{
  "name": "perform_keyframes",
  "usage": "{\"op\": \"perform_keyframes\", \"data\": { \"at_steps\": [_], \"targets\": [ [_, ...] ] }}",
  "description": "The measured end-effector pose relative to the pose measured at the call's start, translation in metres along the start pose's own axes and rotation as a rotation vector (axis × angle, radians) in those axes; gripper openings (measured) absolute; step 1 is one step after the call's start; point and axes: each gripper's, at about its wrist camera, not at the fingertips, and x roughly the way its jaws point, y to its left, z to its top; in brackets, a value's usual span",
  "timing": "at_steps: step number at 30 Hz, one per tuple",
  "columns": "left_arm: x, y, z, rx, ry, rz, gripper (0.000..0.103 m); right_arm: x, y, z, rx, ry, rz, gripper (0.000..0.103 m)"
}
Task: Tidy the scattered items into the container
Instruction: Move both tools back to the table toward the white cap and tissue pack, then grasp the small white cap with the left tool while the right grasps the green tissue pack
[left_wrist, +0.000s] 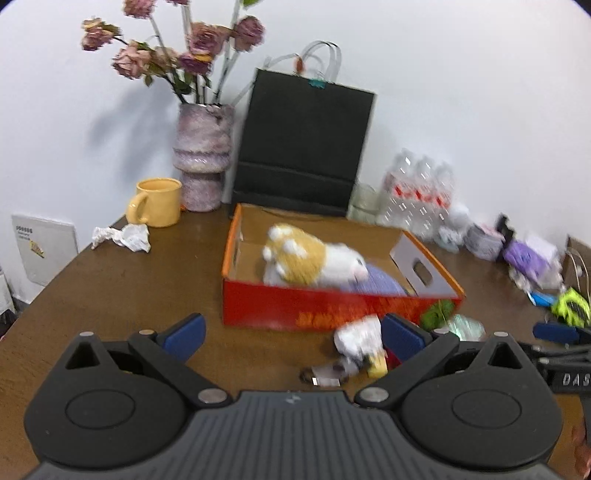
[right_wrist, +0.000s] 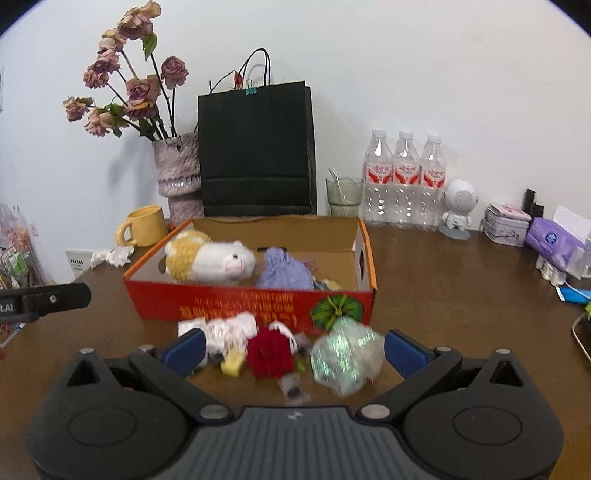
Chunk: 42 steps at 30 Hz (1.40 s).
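Observation:
An orange-red cardboard box (right_wrist: 251, 302) sits mid-table and holds a yellow-and-white plush toy (right_wrist: 207, 260) and a purple pouch (right_wrist: 284, 273). In front of the box lie a small white toy (right_wrist: 229, 332), a red rose-like item (right_wrist: 267, 350) and an iridescent crumpled ball (right_wrist: 345, 360). My right gripper (right_wrist: 294, 350) is open, its blue fingertips on either side of these loose items. My left gripper (left_wrist: 291, 338) is open and empty, left of the white toy (left_wrist: 360, 343), facing the box (left_wrist: 295, 306). The image is blurred there.
At the back stand a vase of dried roses (right_wrist: 177, 173), a black paper bag (right_wrist: 255, 155), a yellow mug (right_wrist: 146, 225), a glass (right_wrist: 343, 195) and water bottles (right_wrist: 404, 181). Crumpled tissue (right_wrist: 112, 255) lies left; a tin (right_wrist: 506, 225) and purple tissue pack (right_wrist: 550, 240) lie right.

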Motion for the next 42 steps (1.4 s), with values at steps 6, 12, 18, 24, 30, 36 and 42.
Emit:
{"op": "perform_keyframes", "data": {
  "at_steps": [6,12,18,24,30,36,42],
  "targets": [
    [-0.015,-0.004,-0.036,0.061,0.043,-0.035,0.103,-0.017,0.003,-0.032,-0.015,0.022,-0.003,0.103],
    [-0.020,-0.007,-0.080,0.114,0.132,-0.067,0.103,-0.025,0.008,-0.068,-0.025,0.064,-0.013,0.103],
    [-0.027,-0.016,-0.110,0.145,0.166,-0.084,0.103,-0.028,0.015,-0.099,-0.010,0.108,-0.009,0.103],
    [-0.021,-0.022,-0.122,0.138,0.187,-0.079,0.094,-0.029,0.022,-0.116,-0.005,0.131,-0.002,0.103],
    [-0.024,-0.027,-0.130,0.195,0.142,-0.067,0.035,-0.019,0.029,-0.117,-0.006,0.143,0.000,0.103],
    [-0.020,-0.007,-0.122,0.141,0.134,-0.070,0.027,-0.007,0.049,-0.111,-0.034,0.131,0.050,0.103],
    [-0.013,0.019,-0.112,0.072,0.127,-0.032,0.027,0.018,0.077,-0.096,-0.079,0.119,0.086,0.103]
  ]
}}
